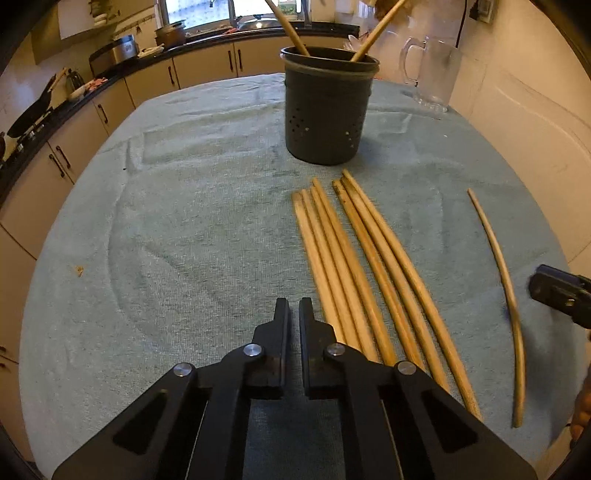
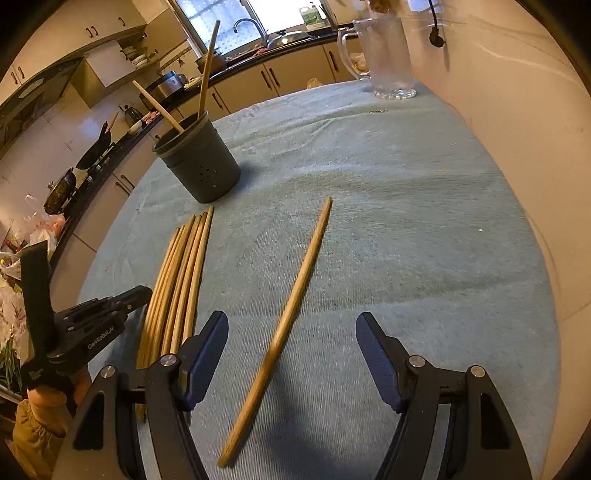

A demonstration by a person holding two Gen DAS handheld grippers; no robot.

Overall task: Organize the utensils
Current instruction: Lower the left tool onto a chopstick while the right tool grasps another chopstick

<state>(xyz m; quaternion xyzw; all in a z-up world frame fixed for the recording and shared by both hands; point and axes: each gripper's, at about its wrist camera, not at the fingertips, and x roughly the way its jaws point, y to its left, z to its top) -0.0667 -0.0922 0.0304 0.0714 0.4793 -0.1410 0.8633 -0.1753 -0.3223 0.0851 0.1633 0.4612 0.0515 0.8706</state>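
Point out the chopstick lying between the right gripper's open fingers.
The lone chopstick, apart from the bundle on the cloth; the right gripper straddles it without touching.

Home kitchen. Dark worktop [image 1: 122, 74] curves around the room over cream cabinet doors [image 1: 207, 72] with dark handles. Sink tap [image 2: 245, 26] under a bright window [image 2: 221, 22]. Wok [image 2: 94, 149] and lidded pot [image 2: 61, 190] on the hob, rice cooker [image 1: 123, 48] nearby. Towel-covered counter [image 1: 184, 221] carries a glass jug [image 1: 434, 74].
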